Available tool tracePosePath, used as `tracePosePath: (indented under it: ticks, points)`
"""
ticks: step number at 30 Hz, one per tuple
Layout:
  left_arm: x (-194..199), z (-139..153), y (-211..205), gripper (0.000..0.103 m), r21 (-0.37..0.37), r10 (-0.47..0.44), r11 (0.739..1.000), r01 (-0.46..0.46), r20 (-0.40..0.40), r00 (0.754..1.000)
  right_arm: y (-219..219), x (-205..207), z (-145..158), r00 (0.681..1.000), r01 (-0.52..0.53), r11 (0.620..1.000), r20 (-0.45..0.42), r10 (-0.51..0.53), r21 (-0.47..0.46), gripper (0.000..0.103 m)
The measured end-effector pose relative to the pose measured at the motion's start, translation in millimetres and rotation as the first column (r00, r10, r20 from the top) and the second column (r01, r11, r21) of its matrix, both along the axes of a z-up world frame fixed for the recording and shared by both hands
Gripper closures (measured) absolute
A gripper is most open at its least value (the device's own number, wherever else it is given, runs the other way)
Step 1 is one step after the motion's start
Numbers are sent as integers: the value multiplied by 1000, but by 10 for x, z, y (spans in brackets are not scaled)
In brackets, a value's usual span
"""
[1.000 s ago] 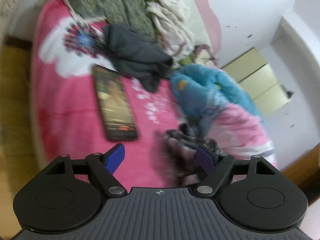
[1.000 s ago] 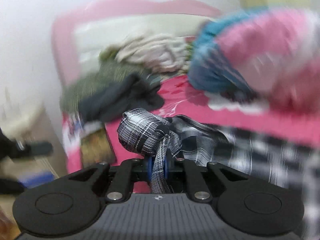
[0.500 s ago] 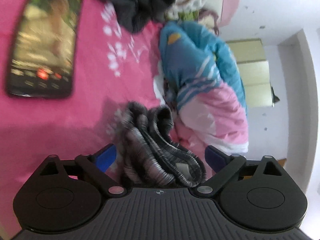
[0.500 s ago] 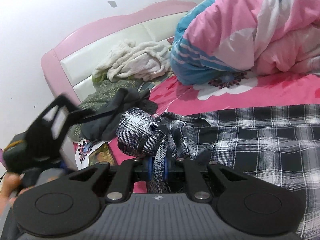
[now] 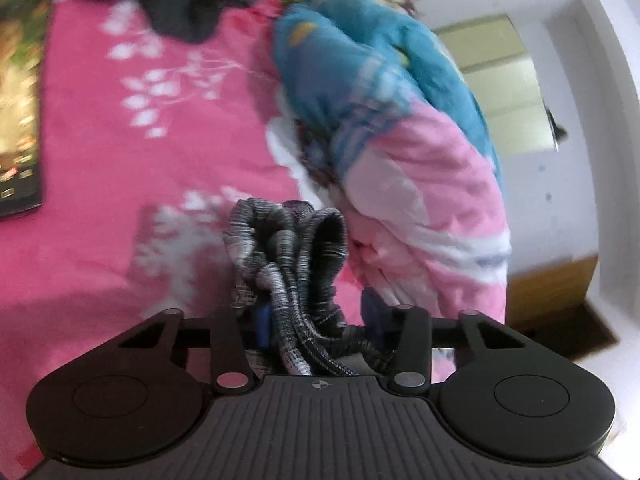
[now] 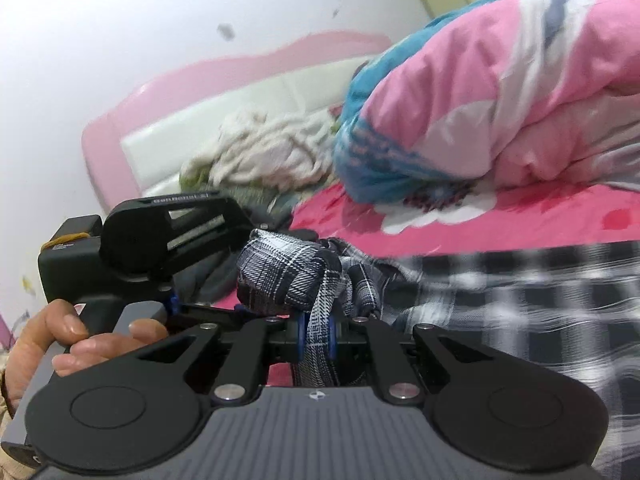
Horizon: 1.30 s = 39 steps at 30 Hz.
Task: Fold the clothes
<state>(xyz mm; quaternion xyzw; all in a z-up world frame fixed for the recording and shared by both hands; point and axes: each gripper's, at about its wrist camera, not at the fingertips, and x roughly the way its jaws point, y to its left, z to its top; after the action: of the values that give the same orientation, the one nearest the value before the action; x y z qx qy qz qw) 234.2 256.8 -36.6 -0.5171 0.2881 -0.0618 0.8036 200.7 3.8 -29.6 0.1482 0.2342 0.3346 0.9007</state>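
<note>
The right gripper (image 6: 316,338) pinches a bunched edge of the plaid shirt (image 6: 500,300). The left gripper (image 5: 316,326) stands partly spread around another bunch — not clamped. The shirt lies across the pink bed sheet (image 5: 120,160); judged step: securing both grips — the left must close first.

one plaid shirt (image 6: 500,292), two tools (image 5: 320,328), one phone (image 5: 18,112)

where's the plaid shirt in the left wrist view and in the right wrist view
Left wrist: the plaid shirt is bunched at bottom centre, between the left gripper fingers.
Right wrist: it spreads from centre to the right edge, a bunched end pinched in the right gripper.
Shared landmark: the pink and blue quilt, right of centre in the left view, upper right in the right view.
</note>
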Motion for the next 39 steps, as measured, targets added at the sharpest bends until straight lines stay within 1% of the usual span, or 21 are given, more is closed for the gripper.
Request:
tracePosePath:
  ticks: [1, 2, 6, 9, 12, 14, 16, 18, 20, 23, 24, 25, 27, 28, 29, 31, 33, 34, 36, 38, 39]
  points:
    - [19, 99, -85, 76, 29, -17, 999, 16, 8, 1000, -79, -21, 41, 1000, 19, 1000, 7, -19, 19, 93]
    - [39, 198, -170, 79, 58, -33, 998, 32, 15, 999, -180, -44, 85, 999, 40, 998, 16, -41, 39, 93]
    - [116, 603, -732, 84, 154, -125, 982, 114, 61, 990, -701, -135, 250, 989, 132, 983, 45, -139, 130, 93]
    - [207, 844, -1306, 86, 211, -211, 959, 189, 84, 974, -1189, -226, 333, 973, 209, 959, 60, -224, 192, 93]
    - [303, 1005, -2018, 86, 263, -311, 924, 279, 89, 946, -1754, -336, 351, 944, 300, 919, 56, -324, 255, 93]
    - [358, 1066, -2525, 86, 297, -379, 892, 341, 78, 922, -2165, -422, 299, 917, 369, 881, 36, -396, 298, 93]
    - [396, 1083, -3090, 86, 346, -451, 847, 405, 60, 891, -2575, -508, 248, 885, 434, 835, 12, -465, 339, 93]
    - [417, 1019, -3591, 86, 382, -511, 801, 462, 32, 859, -2957, -584, 165, 848, 500, 781, -28, -529, 373, 93]
    - [483, 863, -4063, 86, 400, -563, 754, 522, -17, 826, -3298, -646, 41, 805, 568, 721, -90, -586, 397, 93]
    - [641, 513, -4573, 80, 408, -627, 681, 608, -104, 772, -3714, -681, -247, 730, 671, 619, -215, -649, 410, 93]
    - [672, 394, -4643, 77, 400, -636, 671, 624, -122, 762, -3856, -652, -418, 704, 702, 568, -297, -646, 429, 93]
    - [694, 294, -4653, 74, 384, -636, 673, 632, -135, 760, -4001, -619, -596, 674, 734, 513, -382, -633, 446, 93]
    - [682, 167, -4560, 68, 348, -628, 689, 636, -153, 763, -4186, -589, -924, 630, 775, 412, -524, -574, 480, 93]
    - [644, 152, -4474, 67, 341, -624, 695, 633, -151, 767, -4239, -586, -1049, 611, 790, 371, -574, -545, 489, 93]
    - [597, 162, -4368, 65, 343, -619, 700, 626, -145, 772, -4266, -582, -1139, 601, 798, 343, -604, -523, 496, 93]
    - [483, 239, -4110, 62, 371, -607, 706, 603, -120, 785, -4272, -580, -1163, 604, 795, 342, -608, -515, 501, 93]
    - [318, 329, -3791, 55, 407, -584, 718, 564, -88, 807, -4257, -575, -1135, 607, 793, 358, -599, -522, 493, 91]
    - [227, 375, -3620, 54, 427, -570, 724, 541, -71, 819, -4260, -572, -1122, 609, 792, 364, -598, -521, 490, 91]
    - [10, 427, -3273, 48, 468, -548, 730, 498, -35, 836, -4269, -568, -1094, 614, 789, 376, -597, -516, 487, 90]
    - [-212, 434, -2959, 45, 514, -527, 725, 459, -16, 850, -4278, -564, -1066, 619, 785, 388, -596, -512, 483, 83]
    - [-308, 427, -2835, 45, 534, -517, 721, 442, -10, 856, -4283, -562, -1052, 621, 783, 394, -595, -510, 481, 76]
